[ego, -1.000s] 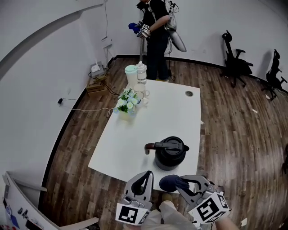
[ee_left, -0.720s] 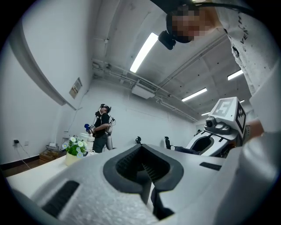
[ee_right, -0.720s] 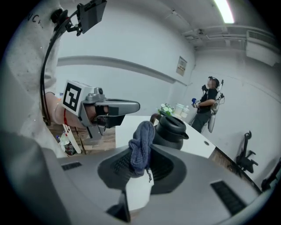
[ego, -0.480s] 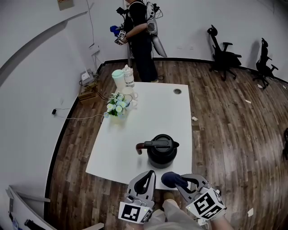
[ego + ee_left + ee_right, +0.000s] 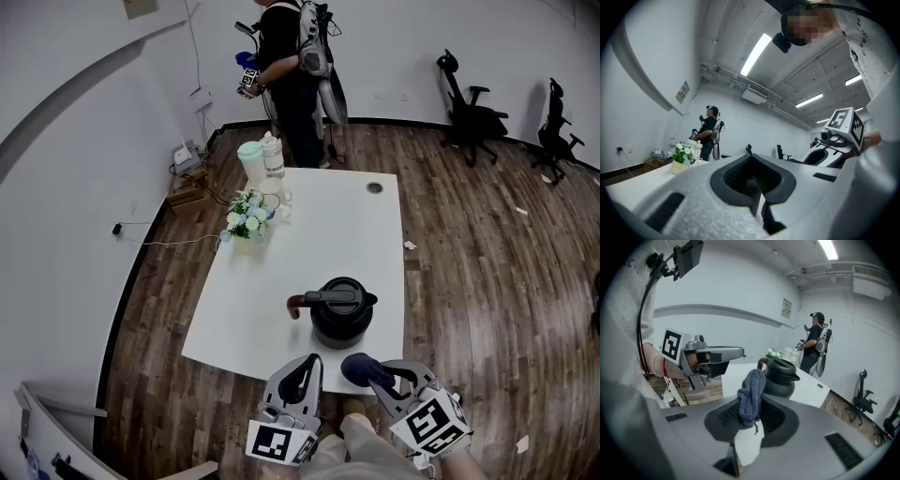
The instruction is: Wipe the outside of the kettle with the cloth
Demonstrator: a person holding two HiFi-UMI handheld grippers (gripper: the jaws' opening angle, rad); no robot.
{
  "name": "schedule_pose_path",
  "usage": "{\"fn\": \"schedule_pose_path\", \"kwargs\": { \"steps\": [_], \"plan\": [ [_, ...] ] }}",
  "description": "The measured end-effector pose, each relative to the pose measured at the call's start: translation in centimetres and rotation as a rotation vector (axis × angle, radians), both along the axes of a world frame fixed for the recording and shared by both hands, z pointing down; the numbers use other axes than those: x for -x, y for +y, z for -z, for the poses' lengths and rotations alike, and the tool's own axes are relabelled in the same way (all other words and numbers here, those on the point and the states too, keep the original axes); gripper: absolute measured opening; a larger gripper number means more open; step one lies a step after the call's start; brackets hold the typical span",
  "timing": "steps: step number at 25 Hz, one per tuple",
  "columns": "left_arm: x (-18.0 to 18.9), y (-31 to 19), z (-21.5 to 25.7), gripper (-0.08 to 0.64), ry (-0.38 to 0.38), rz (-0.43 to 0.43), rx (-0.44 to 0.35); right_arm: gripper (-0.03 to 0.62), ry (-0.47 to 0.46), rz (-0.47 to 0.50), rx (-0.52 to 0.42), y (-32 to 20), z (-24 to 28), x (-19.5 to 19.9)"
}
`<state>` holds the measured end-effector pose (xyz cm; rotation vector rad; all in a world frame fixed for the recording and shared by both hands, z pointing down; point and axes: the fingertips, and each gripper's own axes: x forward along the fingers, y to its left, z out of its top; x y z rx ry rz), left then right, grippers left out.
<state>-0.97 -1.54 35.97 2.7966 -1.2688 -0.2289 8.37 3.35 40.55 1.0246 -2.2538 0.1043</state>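
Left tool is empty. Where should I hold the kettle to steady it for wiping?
Probably the handle: it juts sideways off the top of the kettle, toward the side of the left tool, a slim bar the jaws can span. Come in from the left; the round body looks too wide.

A white table [image 5: 309, 246] bears a black kettle [image 5: 341, 317], potted flowers [image 5: 247, 221], a pale jug [image 5: 250, 162] and a bottle [image 5: 273, 156].

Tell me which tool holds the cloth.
The right tool: a blue cloth is pinched in its jaws, while the left tool is shut on nothing.
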Motion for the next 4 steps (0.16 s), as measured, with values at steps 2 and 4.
{"fn": "schedule_pose_path", "kwargs": {
  "steps": [2,4],
  "plan": [
    [0.06,0.06,-0.04,0.006,-0.001,0.002,0.002,0.063,-0.003,-0.001,0.002,-0.02,-0.03,-0.02],
    [0.1,0.09,-0.09,0.007,-0.001,0.003,0.004,0.063,-0.006,-0.001,0.003,-0.05,-0.06,-0.03]
  ]
}}
